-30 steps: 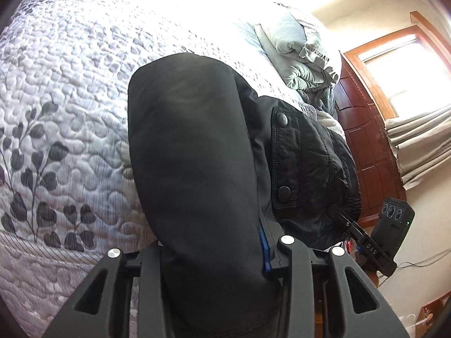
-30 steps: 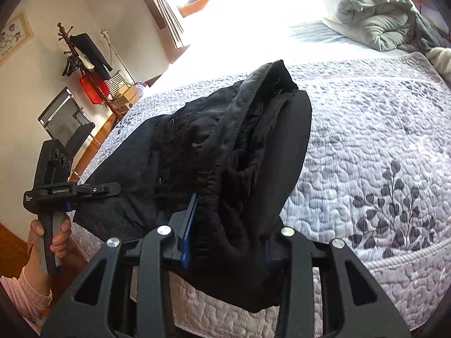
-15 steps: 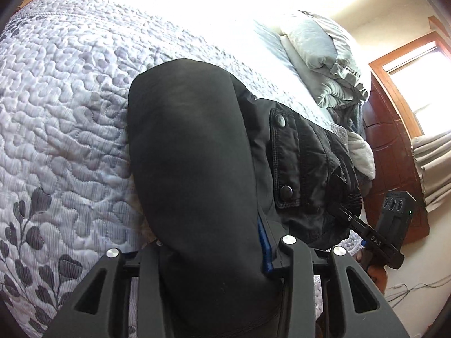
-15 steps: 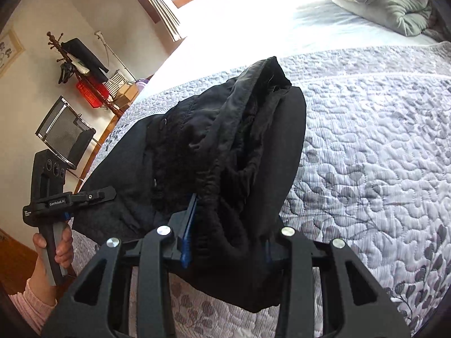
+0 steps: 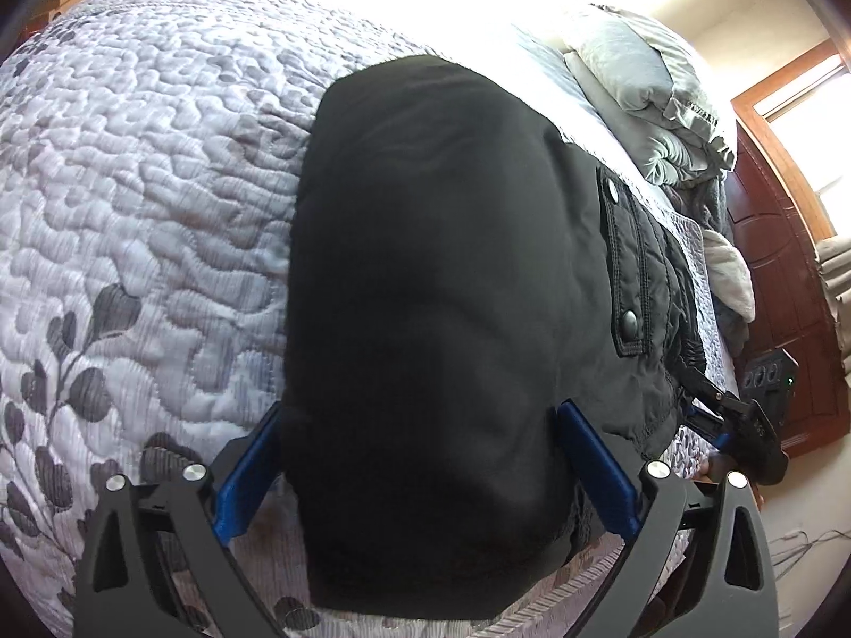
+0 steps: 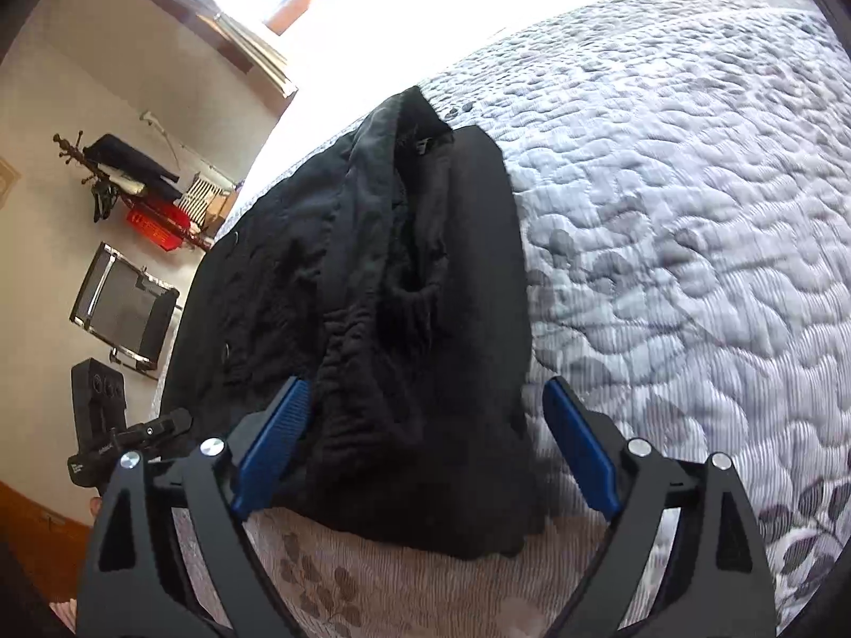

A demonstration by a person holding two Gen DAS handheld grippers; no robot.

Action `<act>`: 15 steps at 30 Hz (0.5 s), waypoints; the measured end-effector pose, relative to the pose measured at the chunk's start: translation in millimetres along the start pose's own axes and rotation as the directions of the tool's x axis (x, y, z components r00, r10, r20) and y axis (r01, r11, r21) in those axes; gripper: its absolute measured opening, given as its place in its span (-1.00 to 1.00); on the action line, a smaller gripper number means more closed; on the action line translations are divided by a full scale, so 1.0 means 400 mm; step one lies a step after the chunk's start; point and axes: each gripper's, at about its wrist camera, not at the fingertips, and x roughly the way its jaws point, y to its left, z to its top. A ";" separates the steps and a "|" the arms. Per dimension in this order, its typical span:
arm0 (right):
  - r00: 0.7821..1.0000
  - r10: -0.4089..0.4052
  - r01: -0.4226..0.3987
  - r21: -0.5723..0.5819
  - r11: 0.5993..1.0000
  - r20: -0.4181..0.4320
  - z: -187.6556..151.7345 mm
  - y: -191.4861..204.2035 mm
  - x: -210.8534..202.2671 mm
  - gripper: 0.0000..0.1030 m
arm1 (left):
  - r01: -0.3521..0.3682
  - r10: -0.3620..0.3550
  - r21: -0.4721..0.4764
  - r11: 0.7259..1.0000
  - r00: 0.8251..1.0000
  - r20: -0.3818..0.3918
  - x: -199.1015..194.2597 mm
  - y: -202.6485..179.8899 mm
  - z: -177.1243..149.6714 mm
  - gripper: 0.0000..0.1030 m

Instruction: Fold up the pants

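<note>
Black pants (image 5: 436, 287) lie folded in a thick bundle on the quilted bed, a snap-button pocket (image 5: 627, 266) on the side. My left gripper (image 5: 420, 436) has its jaws opening wide around the smooth folded end, blue pads apart from the cloth. In the right wrist view the pants (image 6: 404, 287) show their gathered waistband end. My right gripper (image 6: 425, 425) is also opening, its blue pads standing clear either side of the cloth. Each gripper shows in the other's view: the right gripper (image 5: 744, 414) and the left gripper (image 6: 122, 441).
The grey leaf-patterned quilt (image 5: 138, 170) covers the bed. Pillows and a rumpled duvet (image 5: 654, 101) sit at the head. A dark wooden door (image 5: 782, 287) stands beyond. A coat rack (image 6: 122, 175) and a framed panel (image 6: 122, 308) stand by the wall.
Both grippers let go of the pants, their jaws spreading wide. Both came down toward the bed, and the bundle now rests on the quilt.
</note>
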 end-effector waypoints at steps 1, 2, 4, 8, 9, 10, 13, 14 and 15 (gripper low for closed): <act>1.000 -0.014 0.014 0.003 1.000 0.008 -0.012 -0.008 -0.013 0.75 | -0.008 0.008 -0.005 1.000 1.000 0.015 -0.014 0.007 -0.008 0.93; 1.000 -0.019 0.019 0.005 1.000 0.015 -0.026 -0.012 -0.028 0.76 | -0.013 0.013 -0.010 1.000 1.000 0.024 -0.025 0.015 -0.016 0.93; 0.999 -0.047 0.047 0.005 0.999 0.019 -0.054 -0.017 -0.050 0.76 | -0.020 0.021 -0.020 1.000 0.999 0.034 -0.047 0.031 -0.034 0.93; 0.994 -0.107 0.107 -0.015 0.994 0.029 -0.117 -0.020 -0.096 0.76 | -0.026 0.032 -0.070 0.997 0.995 0.093 -0.103 0.068 -0.069 0.93; 0.993 -0.117 0.117 -0.017 0.993 0.031 -0.130 -0.020 -0.107 0.76 | -0.028 0.037 -0.084 0.996 0.994 0.107 -0.115 0.074 -0.074 0.93; 0.991 -0.128 0.129 -0.025 0.991 0.033 -0.149 -0.018 -0.120 0.76 | -0.047 0.059 -0.099 0.994 0.991 0.120 -0.130 0.078 -0.083 0.93; 0.986 -0.161 0.163 -0.050 0.985 0.047 -0.190 0.005 -0.150 0.76 | -0.080 0.097 -0.108 0.991 0.982 0.165 -0.173 0.075 -0.111 0.93; 0.985 -0.165 0.168 -0.057 0.984 0.049 -0.203 0.015 -0.158 0.76 | -0.094 0.111 -0.101 0.990 0.978 0.175 -0.183 0.069 -0.120 0.93; 0.983 -0.175 0.178 -0.064 0.982 0.054 -0.219 0.027 -0.167 0.76 | -0.126 0.139 -0.082 0.989 0.972 0.189 -0.196 0.057 -0.135 0.93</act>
